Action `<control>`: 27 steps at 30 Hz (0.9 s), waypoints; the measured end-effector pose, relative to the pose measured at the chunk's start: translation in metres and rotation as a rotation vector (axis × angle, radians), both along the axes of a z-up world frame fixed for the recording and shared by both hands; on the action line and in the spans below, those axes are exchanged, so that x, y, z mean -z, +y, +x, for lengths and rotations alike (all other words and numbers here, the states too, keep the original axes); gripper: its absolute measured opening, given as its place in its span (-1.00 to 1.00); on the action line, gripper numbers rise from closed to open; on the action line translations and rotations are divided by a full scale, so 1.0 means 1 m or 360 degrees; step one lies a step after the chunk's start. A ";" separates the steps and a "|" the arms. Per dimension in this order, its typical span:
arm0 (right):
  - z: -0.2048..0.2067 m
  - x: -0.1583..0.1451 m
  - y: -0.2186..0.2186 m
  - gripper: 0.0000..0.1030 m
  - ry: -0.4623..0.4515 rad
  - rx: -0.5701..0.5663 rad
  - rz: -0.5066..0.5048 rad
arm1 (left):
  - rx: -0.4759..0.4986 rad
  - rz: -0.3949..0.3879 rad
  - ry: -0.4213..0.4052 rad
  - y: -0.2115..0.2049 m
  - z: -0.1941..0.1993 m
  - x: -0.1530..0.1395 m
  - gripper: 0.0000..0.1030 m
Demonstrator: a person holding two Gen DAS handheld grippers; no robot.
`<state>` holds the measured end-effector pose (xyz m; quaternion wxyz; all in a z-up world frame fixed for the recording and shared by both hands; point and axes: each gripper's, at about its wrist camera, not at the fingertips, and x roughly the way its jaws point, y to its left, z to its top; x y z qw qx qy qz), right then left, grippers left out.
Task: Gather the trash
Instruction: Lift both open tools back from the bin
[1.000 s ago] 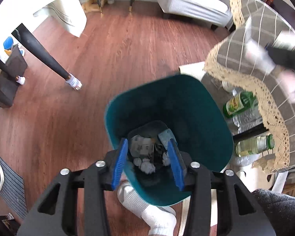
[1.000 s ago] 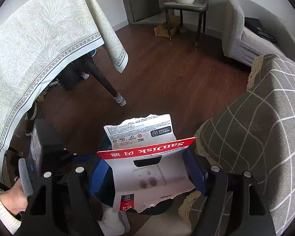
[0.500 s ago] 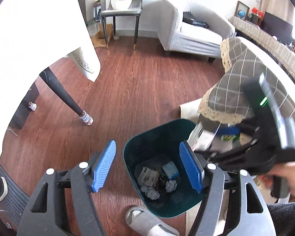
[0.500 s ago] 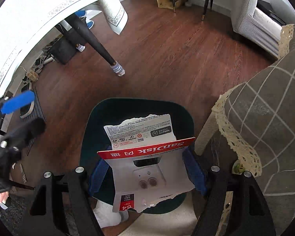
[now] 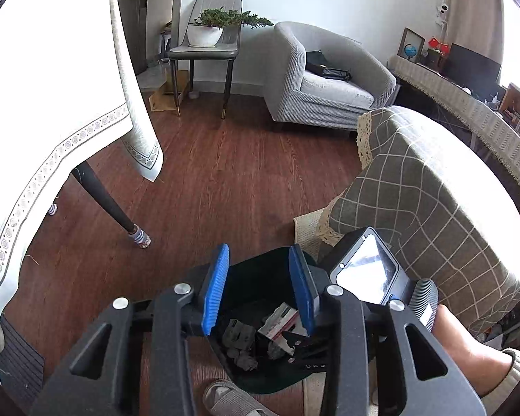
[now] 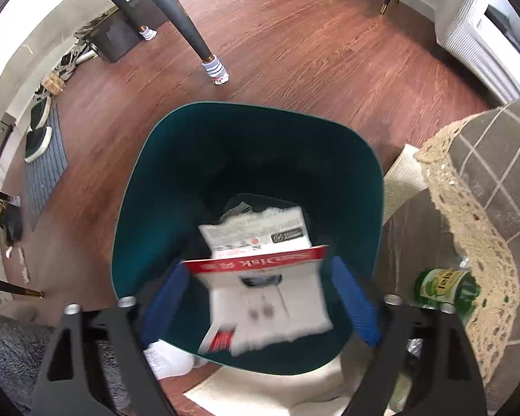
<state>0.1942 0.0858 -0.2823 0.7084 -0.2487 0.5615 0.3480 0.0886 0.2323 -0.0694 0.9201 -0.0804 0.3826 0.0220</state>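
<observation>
I have the right hand-held gripper (image 6: 260,298) pointed straight down over the teal bin (image 6: 145,180), so anything let go drops inside and not on the wooden floor (image 6: 312,52). Its blue fingers (image 6: 355,306) stand wide apart, and the torn red-and-white card package (image 6: 267,294) sits between them looking blurred. It does not appear to touch either pad, so I judge it is loose and falling into the bin, though the blur keeps me from being sure. Below it I can make out other scraps at the bottom of the bin.

From the left wrist view, the left hand-held gripper (image 5: 258,293) hangs just above the near side of the same bin (image 5: 260,270), its blue fingers (image 5: 214,294) open with nothing between them. Through the gap I see the package (image 5: 280,319) low in the bin beside dark crumpled trash (image 5: 241,338). The back of the right tool, with its small screen (image 5: 365,277), sits just right of my left fingers, close enough that I would keep them from knocking together.

The bin stands on the floor beside the checked grey cloth (image 6: 495,159), with a green bottle (image 6: 440,287) tucked under the lace edge. I judge this piece is nearly dealt with; next I would lift both tools clear and look for more rubbish.
</observation>
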 end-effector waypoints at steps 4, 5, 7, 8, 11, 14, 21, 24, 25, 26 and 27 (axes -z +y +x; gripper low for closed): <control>-0.005 -0.013 0.001 0.73 -0.0024 -0.0038 0.0039 | -0.0014 0.0028 -0.0070 -0.006 -0.007 -0.018 -0.25; -0.007 -0.016 -0.001 0.73 -0.0040 -0.0049 0.0053 | -0.0024 0.0017 -0.0085 -0.006 -0.009 -0.022 -0.25; -0.010 -0.030 -0.003 0.73 -0.0086 -0.0064 0.0086 | -0.0054 -0.0018 -0.0126 -0.004 -0.016 -0.031 -0.25; -0.011 -0.038 -0.004 0.73 -0.0115 -0.0072 0.0106 | -0.0075 -0.0039 -0.0146 -0.003 -0.019 -0.036 -0.24; -0.018 -0.065 -0.011 0.32 -0.0241 -0.0084 0.0151 | -0.0127 -0.0022 -0.0169 -0.004 -0.031 -0.048 -0.15; -0.023 -0.089 -0.024 0.31 -0.0309 -0.0061 0.0240 | -0.0152 0.0033 -0.0215 -0.015 -0.043 -0.062 0.07; -0.033 -0.164 -0.085 0.31 -0.0481 0.0053 0.0505 | -0.0125 0.0137 -0.0309 -0.051 -0.060 -0.086 0.69; -0.035 -0.196 -0.123 0.41 -0.0573 0.0166 0.0600 | -0.0127 0.0168 -0.0312 -0.067 -0.065 -0.091 0.83; -0.037 -0.205 -0.137 0.48 -0.0601 0.0212 0.0627 | -0.0124 0.0179 -0.0311 -0.072 -0.068 -0.092 0.83; -0.038 -0.214 -0.153 0.55 -0.0630 0.0265 0.0651 | -0.0119 0.0185 -0.0315 -0.077 -0.070 -0.093 0.83; -0.041 -0.221 -0.167 0.58 -0.0662 0.0311 0.0667 | -0.0113 0.0182 -0.0325 -0.082 -0.073 -0.093 0.83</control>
